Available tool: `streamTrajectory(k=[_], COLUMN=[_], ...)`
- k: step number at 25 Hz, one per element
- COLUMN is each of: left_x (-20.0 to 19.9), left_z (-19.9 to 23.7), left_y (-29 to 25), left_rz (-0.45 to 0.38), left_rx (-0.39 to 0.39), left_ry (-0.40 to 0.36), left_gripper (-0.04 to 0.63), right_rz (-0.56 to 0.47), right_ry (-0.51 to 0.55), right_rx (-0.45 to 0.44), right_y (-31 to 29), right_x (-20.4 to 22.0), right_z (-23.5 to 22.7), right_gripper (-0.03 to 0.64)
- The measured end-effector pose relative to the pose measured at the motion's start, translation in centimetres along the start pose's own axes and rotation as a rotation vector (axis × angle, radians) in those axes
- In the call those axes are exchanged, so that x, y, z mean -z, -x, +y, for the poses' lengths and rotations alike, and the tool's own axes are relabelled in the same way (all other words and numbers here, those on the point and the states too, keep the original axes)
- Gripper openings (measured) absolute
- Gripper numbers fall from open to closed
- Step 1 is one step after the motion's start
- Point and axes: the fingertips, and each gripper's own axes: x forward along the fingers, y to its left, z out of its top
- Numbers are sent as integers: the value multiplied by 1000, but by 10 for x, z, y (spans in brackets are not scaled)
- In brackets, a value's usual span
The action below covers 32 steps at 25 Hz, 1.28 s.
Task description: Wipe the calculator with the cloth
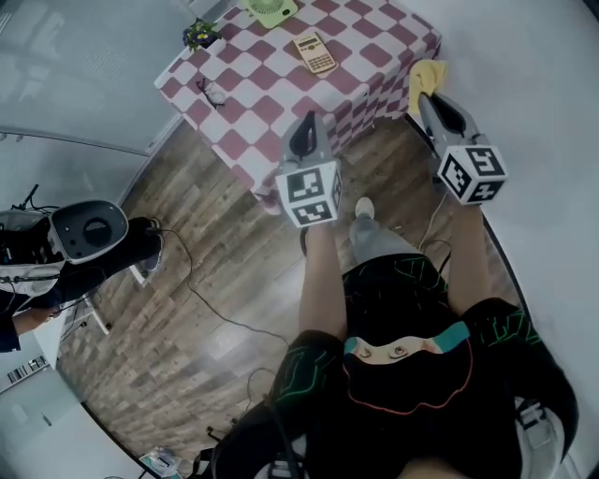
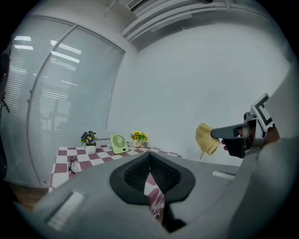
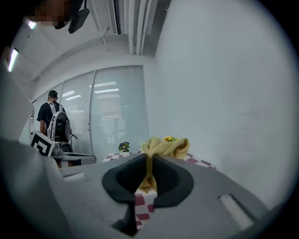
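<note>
The calculator (image 1: 314,52) lies on the table (image 1: 267,89) ahead of the left gripper (image 1: 302,131); the fan (image 1: 270,11) lies beyond it, the glasses (image 1: 210,92) ahead-left.

- An office-like recording room; tall glass partition walls with horizontal blinds (image 2: 60,93);
- brown wood-plank floor (image 1: 225,253) crossed by a loose black cable (image 1: 192,288);
- small table under a red-and-white checked cloth (image 1: 253,84)

Soft, crumpled cloth (image 3: 163,148) shows its fabric weave against the matt grey plastic shell of the right gripper (image 3: 150,163), whose black pads (image 3: 125,178) are finely ribbed. The left gripper (image 2: 150,161) is finished alike. The calculator (image 1: 314,52) looks plastic, the table covering (image 1: 271,89) smooth, the wood-plank floor (image 1: 234,262) faintly glossy.
</note>
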Motion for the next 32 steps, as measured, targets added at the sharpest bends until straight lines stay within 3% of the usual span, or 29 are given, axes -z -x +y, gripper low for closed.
streamTrajectory(k=[8,16,23,32], left_x=[-34,-48,-27,-2], left_z=[6,31,58,90], left_y=[-79,-111,-127,-175], left_rz=[-19,-35,15,92], left_rx=[-19,-83,-131,-138], left_ry=[-32,-41,-7,25], left_gripper=[10,10,10,10], right_rz=[-48,-74,-15,58], right_ry=[-25,-20,-9,11], right_rx=[-40,-110,-175,-206], right_y=[-73,-126,-167,-241], right_x=[-29,-48,-34,-24], right_z=[-50,-60,-45,-49], right_gripper=[41,41,41,41])
